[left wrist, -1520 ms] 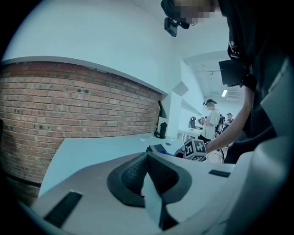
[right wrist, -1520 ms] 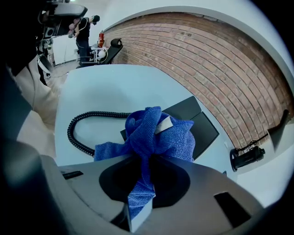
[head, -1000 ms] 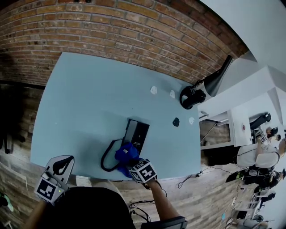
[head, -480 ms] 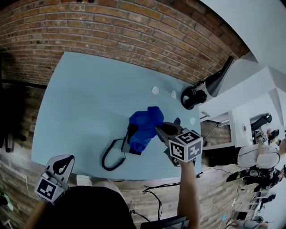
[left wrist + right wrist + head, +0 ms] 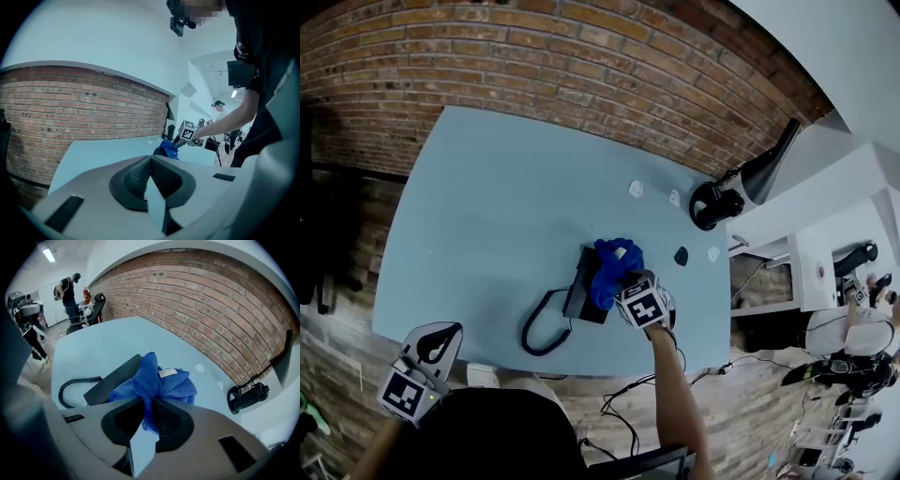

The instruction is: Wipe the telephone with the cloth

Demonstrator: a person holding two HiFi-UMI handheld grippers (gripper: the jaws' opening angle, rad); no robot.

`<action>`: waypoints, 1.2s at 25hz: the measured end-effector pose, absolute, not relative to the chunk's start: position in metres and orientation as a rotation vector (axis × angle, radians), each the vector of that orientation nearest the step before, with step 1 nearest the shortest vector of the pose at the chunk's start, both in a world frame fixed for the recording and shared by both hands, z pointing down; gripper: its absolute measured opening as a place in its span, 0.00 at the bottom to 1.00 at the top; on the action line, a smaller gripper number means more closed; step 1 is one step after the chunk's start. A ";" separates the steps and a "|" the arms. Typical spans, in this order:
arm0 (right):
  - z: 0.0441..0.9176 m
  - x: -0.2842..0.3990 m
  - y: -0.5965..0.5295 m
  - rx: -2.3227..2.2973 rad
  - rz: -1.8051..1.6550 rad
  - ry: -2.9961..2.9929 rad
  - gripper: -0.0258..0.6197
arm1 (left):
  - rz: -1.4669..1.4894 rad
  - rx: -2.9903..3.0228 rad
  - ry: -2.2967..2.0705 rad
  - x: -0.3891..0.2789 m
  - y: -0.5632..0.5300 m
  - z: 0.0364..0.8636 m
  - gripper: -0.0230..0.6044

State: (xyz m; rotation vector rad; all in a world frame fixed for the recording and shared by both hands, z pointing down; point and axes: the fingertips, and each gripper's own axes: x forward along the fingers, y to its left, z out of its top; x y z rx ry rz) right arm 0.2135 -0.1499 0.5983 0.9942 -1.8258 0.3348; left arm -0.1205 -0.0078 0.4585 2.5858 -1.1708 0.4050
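Looking steeply down past a red brick wall (image 5: 581,66) onto a pale blue table (image 5: 478,206) butting against it. Noting a black fixture (image 5: 741,187) standing at the table's far right corner. Finding a black telephone (image 5: 584,295) lying flat on that table, right of middle and nearer the front edge than the wall. Pressing a bunched blue cloth (image 5: 614,265) onto the telephone's right side, touching it and covering that part while leaving the left side bare. Reaching in over the front edge with the right gripper (image 5: 149,405), clamping its jaws on a fold of the cloth and letting the rest spill out ahead. Holding the left gripper (image 5: 151,168) well apart from all this, off the table's front left corner, with jaws together and nothing between them. Tracing the coiled cord (image 5: 80,379) looping from the telephone across the table toward the left. Spotting small white bits (image 5: 636,188) lying on the bare top between telephone and wall.
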 end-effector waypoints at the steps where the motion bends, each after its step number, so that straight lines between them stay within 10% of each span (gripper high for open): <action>1: 0.606 0.211 -0.148 0.982 0.330 -1.818 0.15 | 0.408 2.586 -1.170 -0.120 -0.007 0.459 0.06; 30: 0.646 0.185 -0.098 0.901 0.339 -1.782 0.15 | 0.431 2.586 -1.142 -0.120 -0.010 0.465 0.06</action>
